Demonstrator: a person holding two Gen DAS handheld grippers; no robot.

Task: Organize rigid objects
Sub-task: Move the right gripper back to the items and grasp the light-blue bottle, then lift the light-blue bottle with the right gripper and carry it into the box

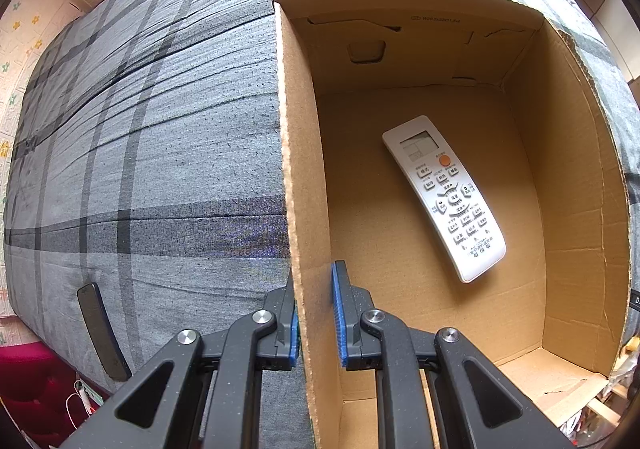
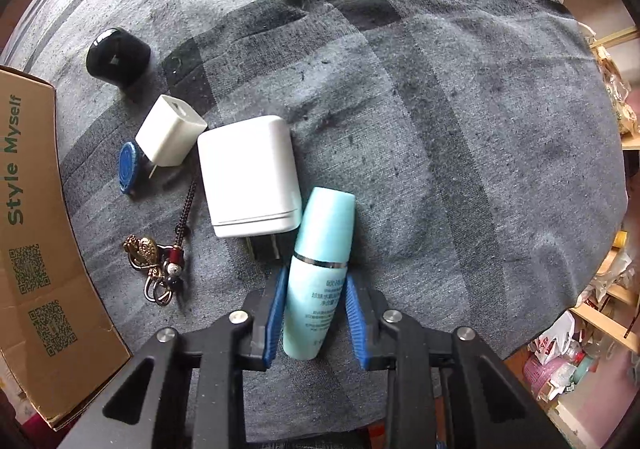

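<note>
The right gripper (image 2: pixel 314 315) squeezes the blue bottle (image 2: pixel 320 273), which lies on the gray blanket (image 2: pixel 460 129) touching the big white charger (image 2: pixel 248 177). It is best to lift it straight up, so the charger does not get bumped. The left gripper (image 1: pixel 316 319) pinches the wall of the cardboard box (image 1: pixel 298 169), where a white remote (image 1: pixel 444 195) already lies.

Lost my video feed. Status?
Left gripper clamped on box wall. Right gripper closed around blue bottle. Big charger touching bottle.
</note>
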